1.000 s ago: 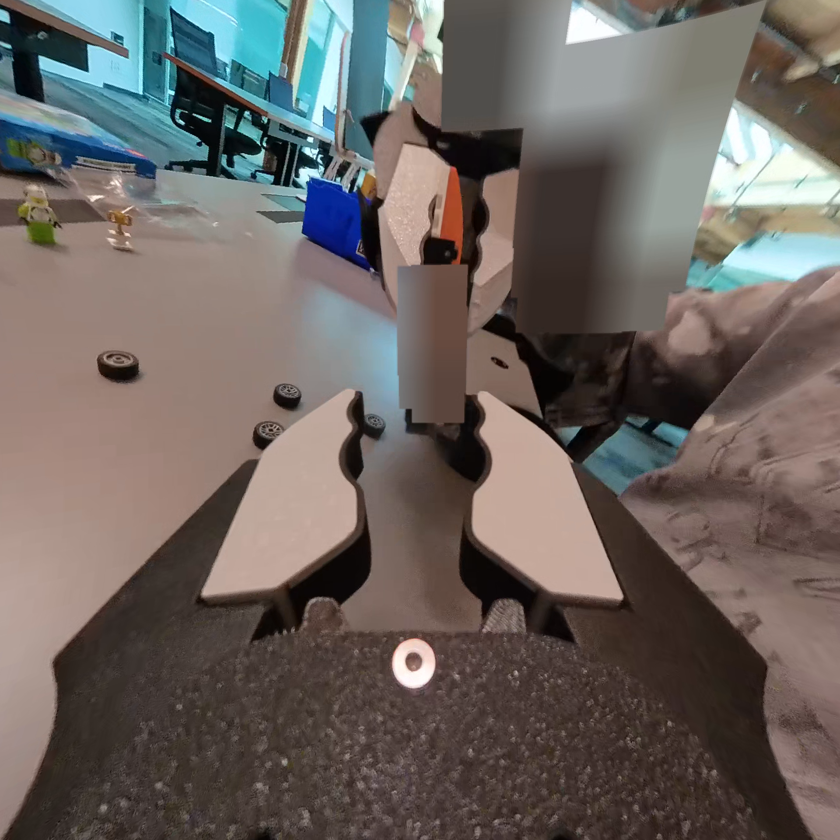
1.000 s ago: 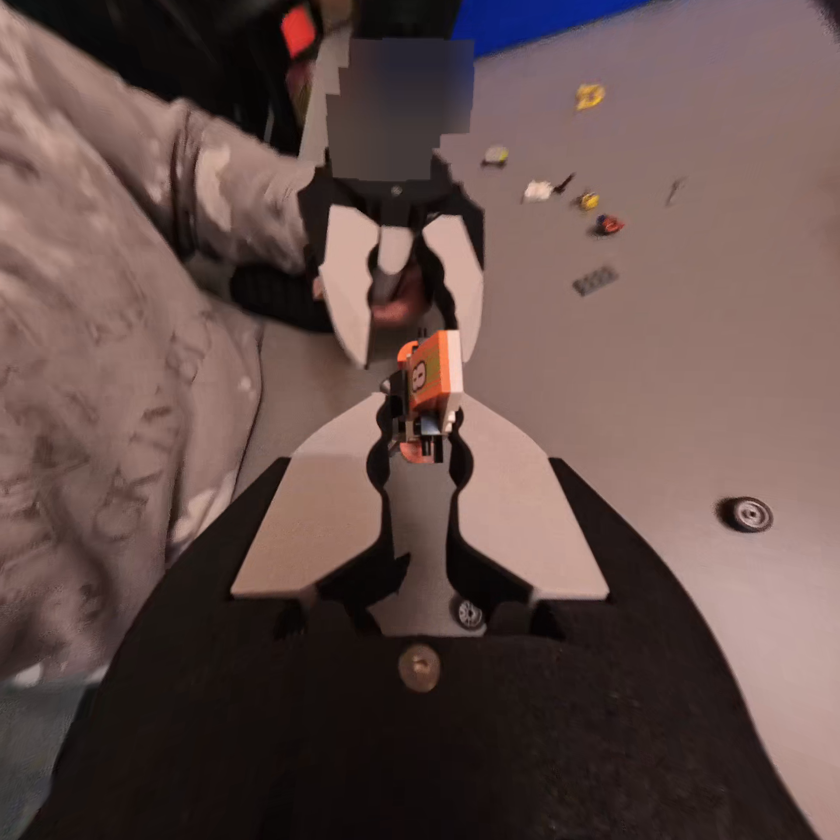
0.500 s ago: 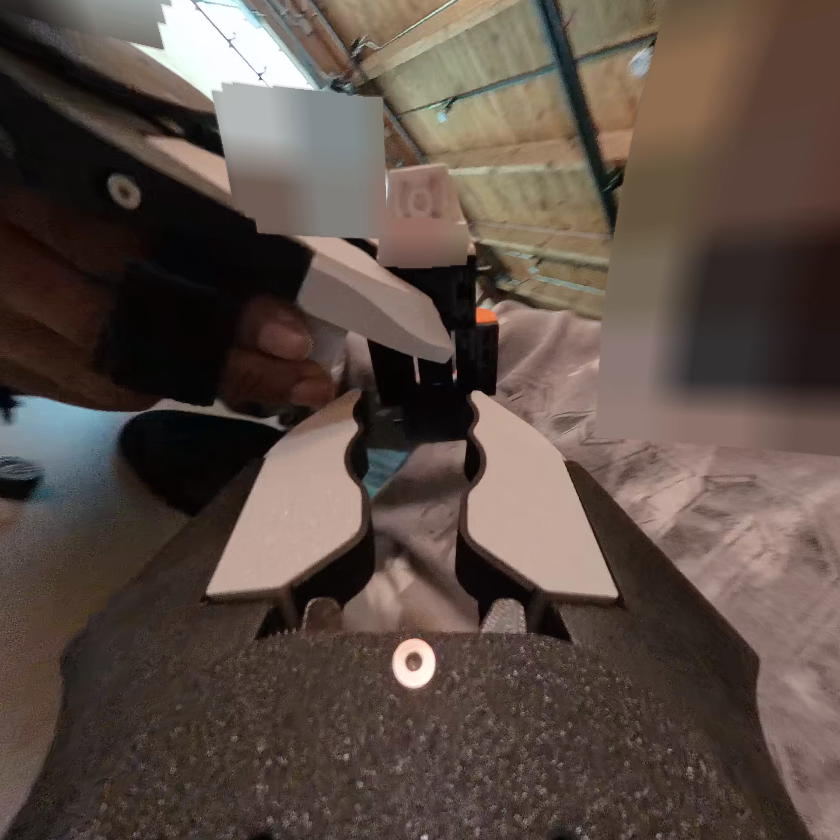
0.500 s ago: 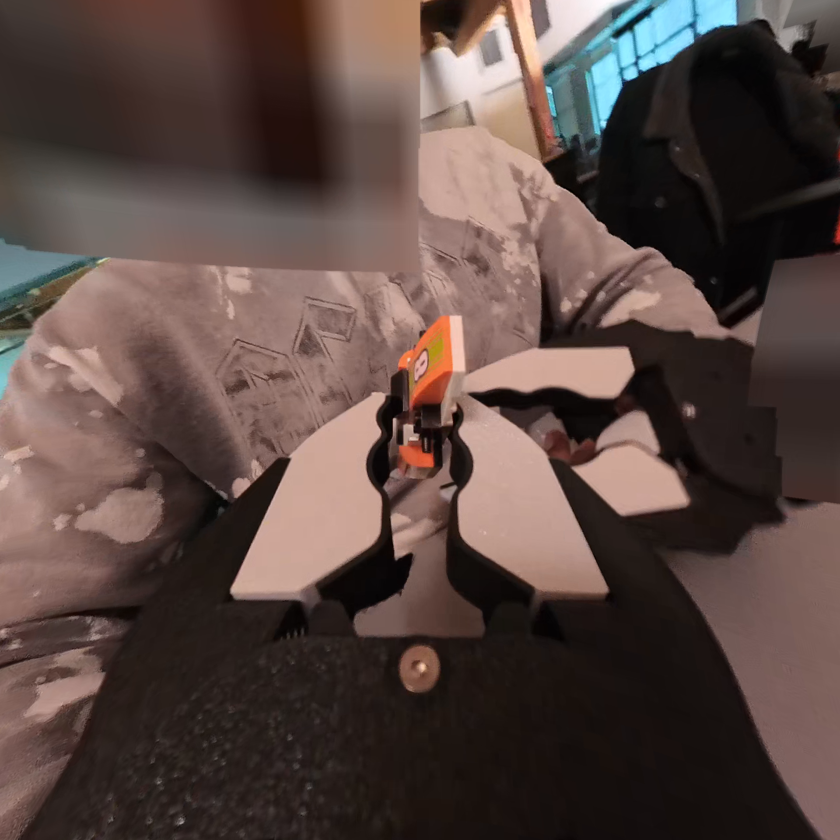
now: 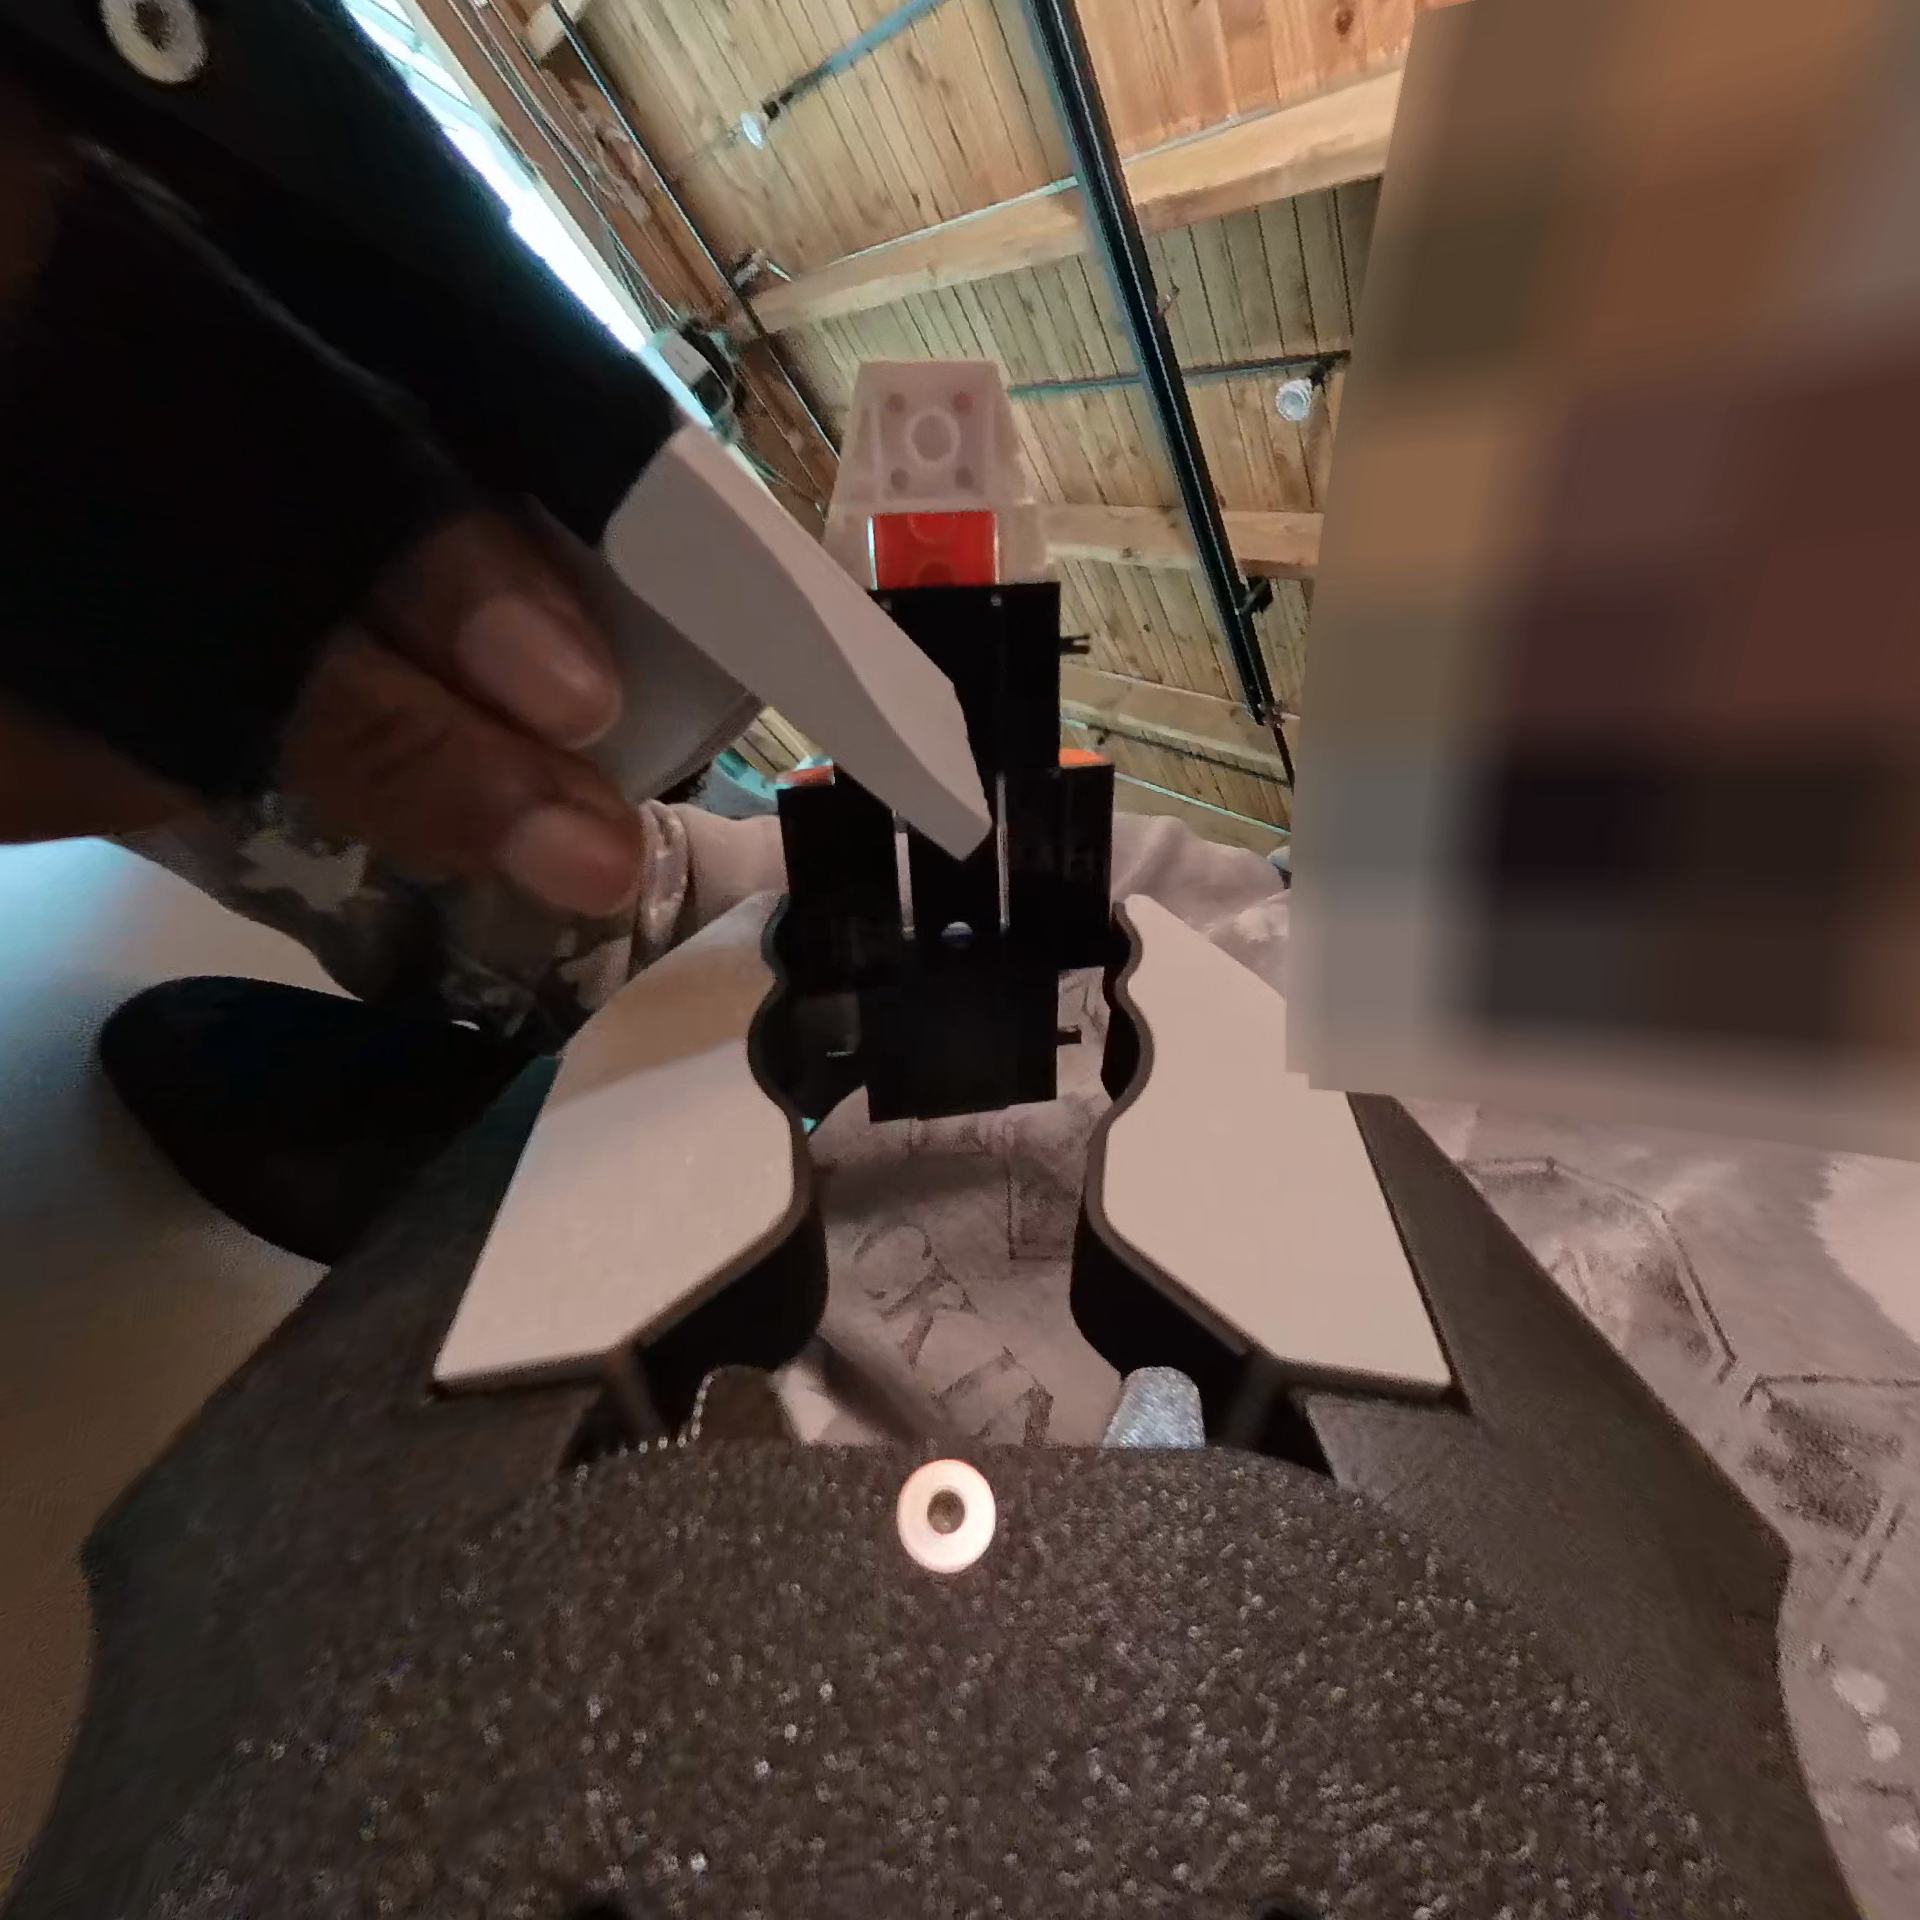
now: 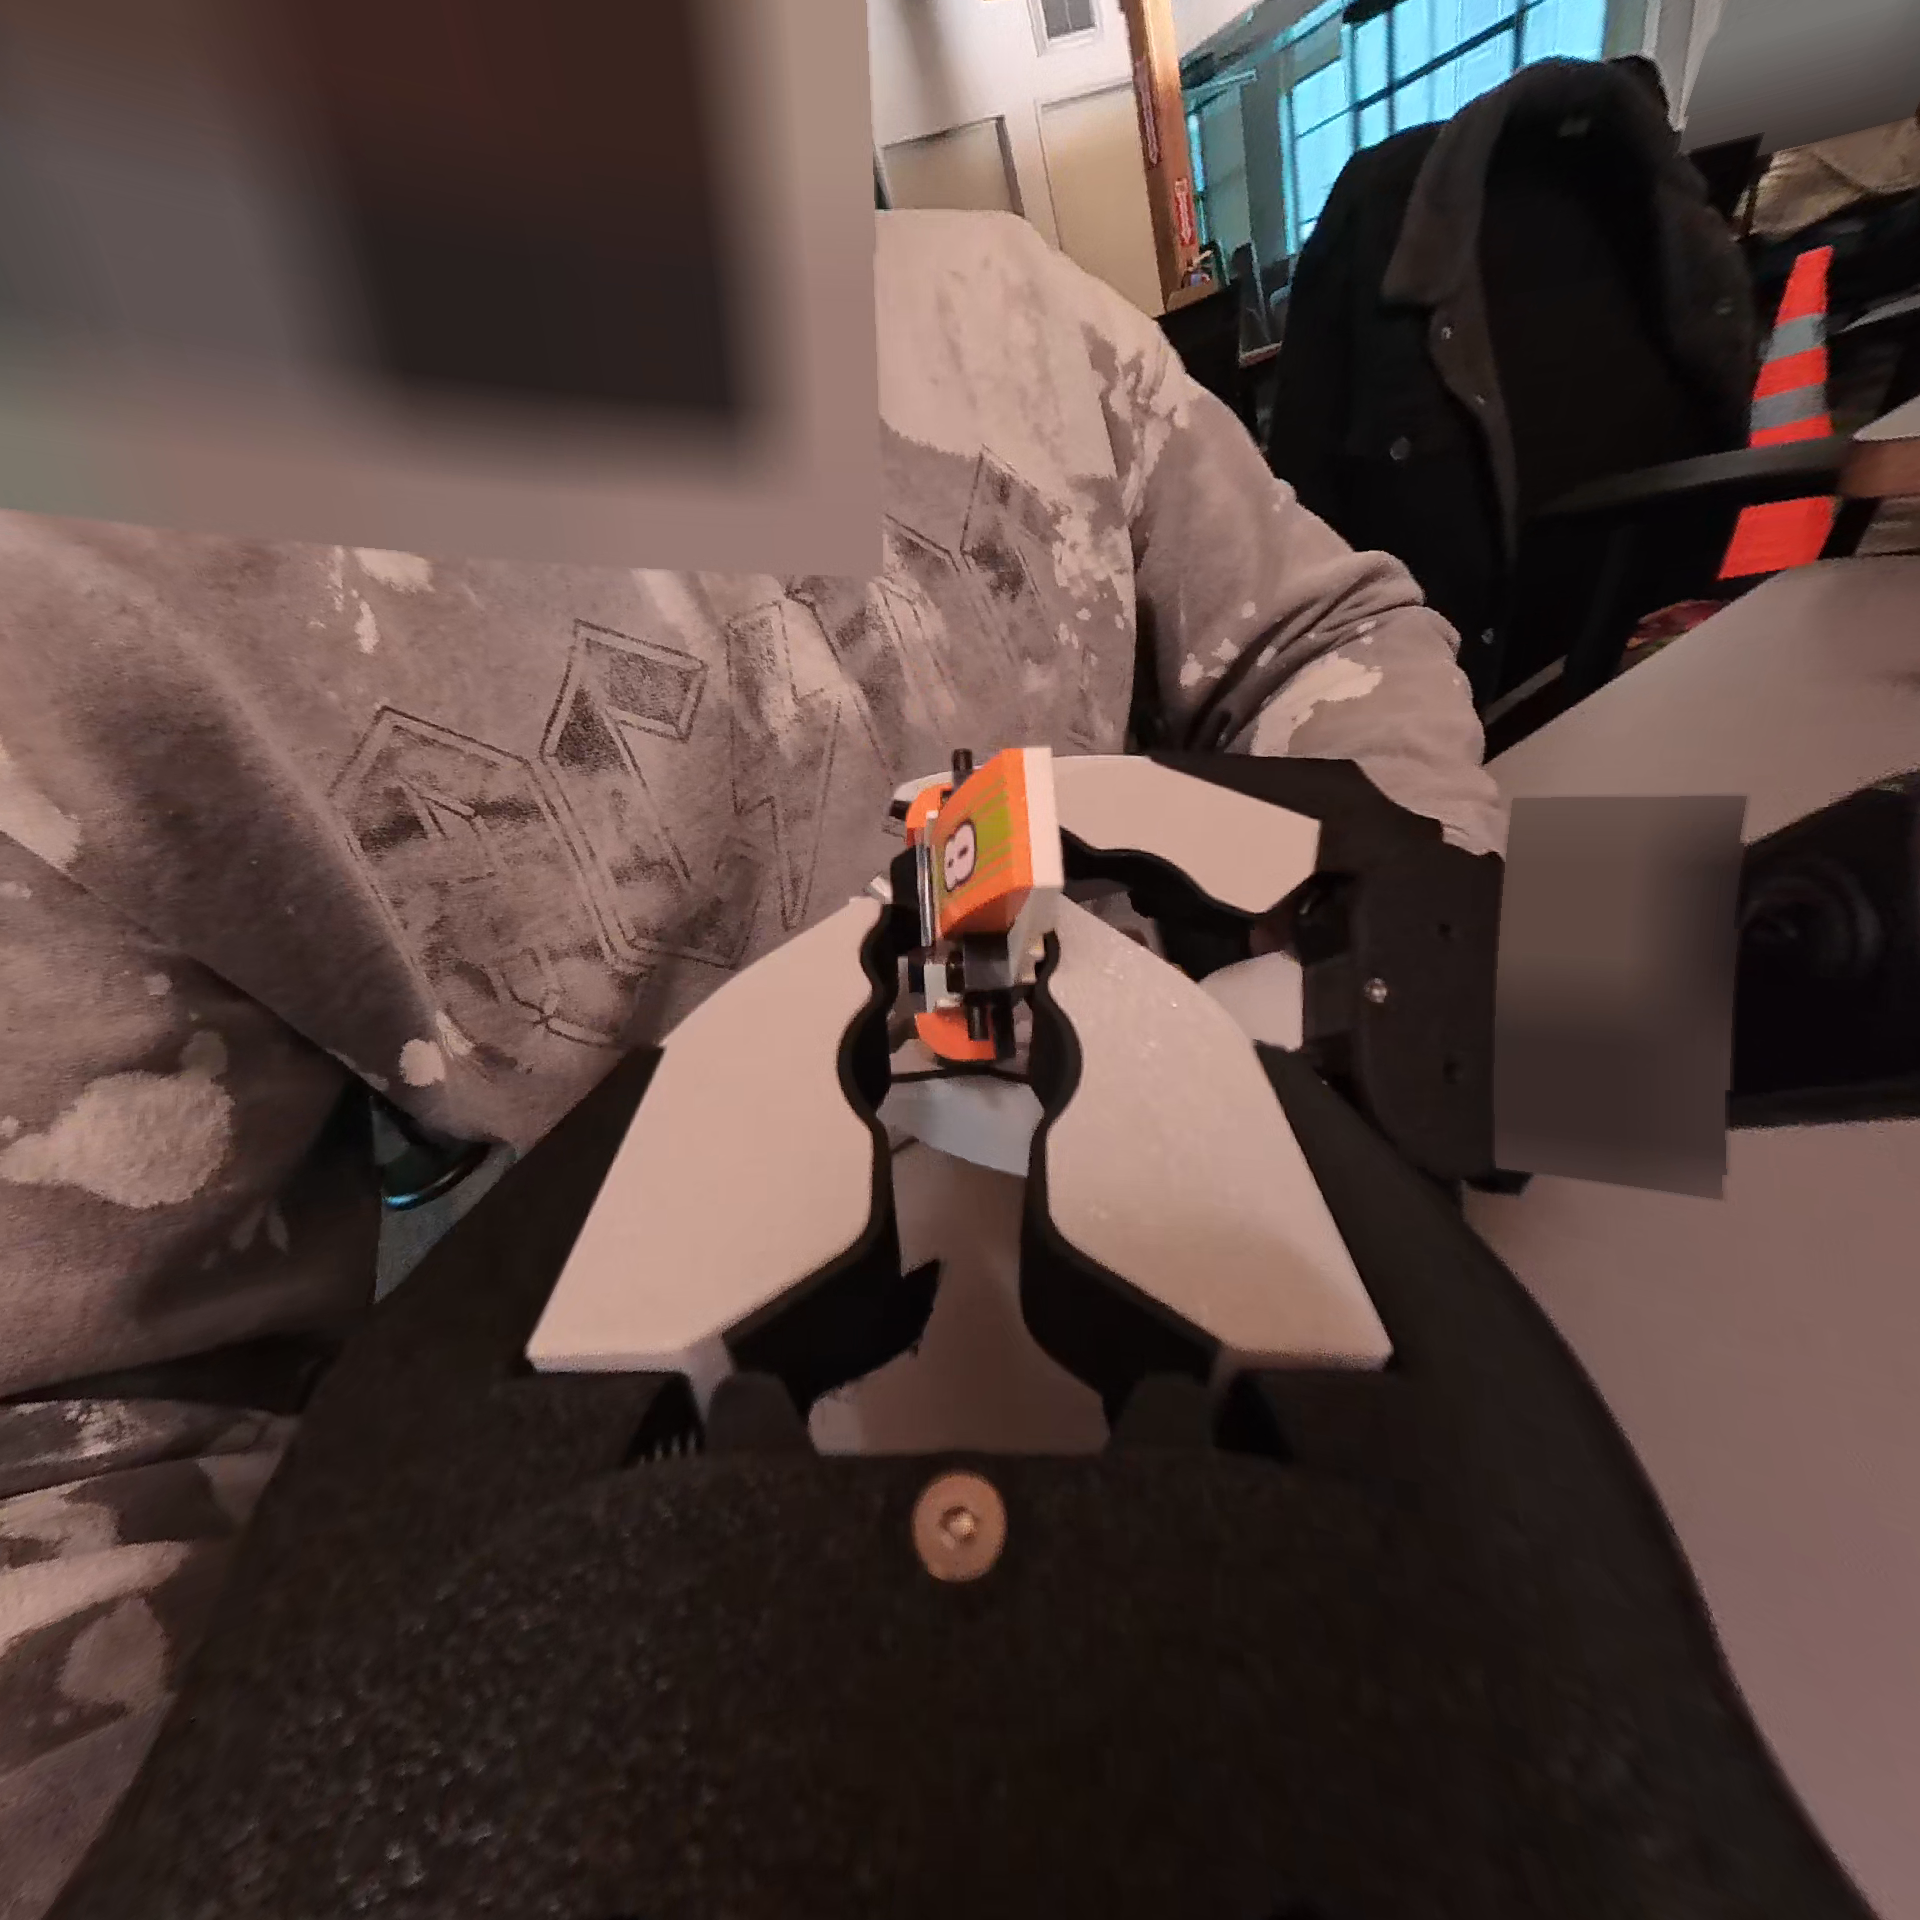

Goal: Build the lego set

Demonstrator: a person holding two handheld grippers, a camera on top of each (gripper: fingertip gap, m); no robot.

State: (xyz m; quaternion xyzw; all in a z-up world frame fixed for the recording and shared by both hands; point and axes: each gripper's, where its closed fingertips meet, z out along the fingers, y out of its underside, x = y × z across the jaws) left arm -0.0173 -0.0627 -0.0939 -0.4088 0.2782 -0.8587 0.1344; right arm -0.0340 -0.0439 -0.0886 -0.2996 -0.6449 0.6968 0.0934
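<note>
**Small lego car gripped between two grippers, held up off the table**

One lego car (image 6: 987,883) sits at the centre of the right wrist view, pinched between the fingertips of the right gripper (image 6: 958,961), whose jaws are closed on its sides. Its top is an orange sloped tile with a lime-green stripe and a white oval marking, edged in white; below that are small black, grey and white parts and an orange curved piece at the bottom.

In the left wrist view the same car (image 5: 956,935) shows its underside in the middle of the frame: mostly black plates, a red square and a white sloped piece at the top, two orange bits at the sides. It lies between the tips of the left gripper (image 5: 948,966); the jaws stand just beside its flanks, but whether they press on it I cannot tell.

One finger (image 5: 800,665) of the right gripper reaches in from the upper left and lies across the black underside, with a hand (image 5: 468,727) behind it.

Behind the car is one person in a grey mottled sweatshirt (image 6: 520,779). At the upper right hang one black coat (image 6: 1507,312) and one orange traffic cone (image 6: 1792,405). A wooden ceiling (image 5: 987,208) fills the top of the left wrist view
</note>
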